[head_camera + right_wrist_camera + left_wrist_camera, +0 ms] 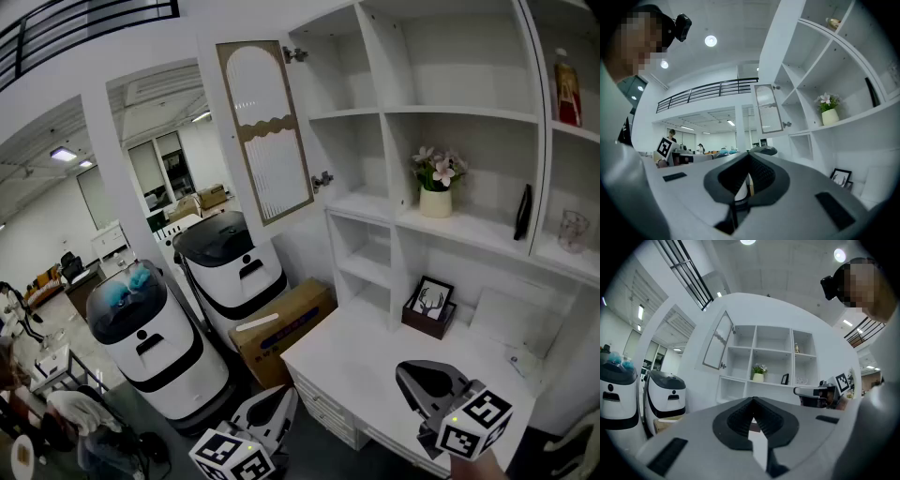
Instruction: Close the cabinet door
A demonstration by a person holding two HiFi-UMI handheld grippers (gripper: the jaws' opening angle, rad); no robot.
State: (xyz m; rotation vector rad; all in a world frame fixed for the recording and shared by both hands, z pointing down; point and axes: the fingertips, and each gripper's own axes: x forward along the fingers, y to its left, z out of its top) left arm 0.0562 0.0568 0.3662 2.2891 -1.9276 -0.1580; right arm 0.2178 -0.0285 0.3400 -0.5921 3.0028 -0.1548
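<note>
Cabinet door [265, 131] stands wide open, with both grippers low and well apart from it.

It has an arched ribbed-glass panel and hangs at the upper left of the white shelf unit [450, 112], swung outward, its knob [322, 180] at the lower corner nearest the shelves. The left gripper [277, 397] and the right gripper [417, 377] hover near the white worktop [366, 356], each with its jaws pressed together and nothing between them. A potted flower [435, 187] sits on a middle shelf and a framed deer picture [429, 305] on the worktop. A cardboard box [281, 328] lies on the floor under the door.
</note>
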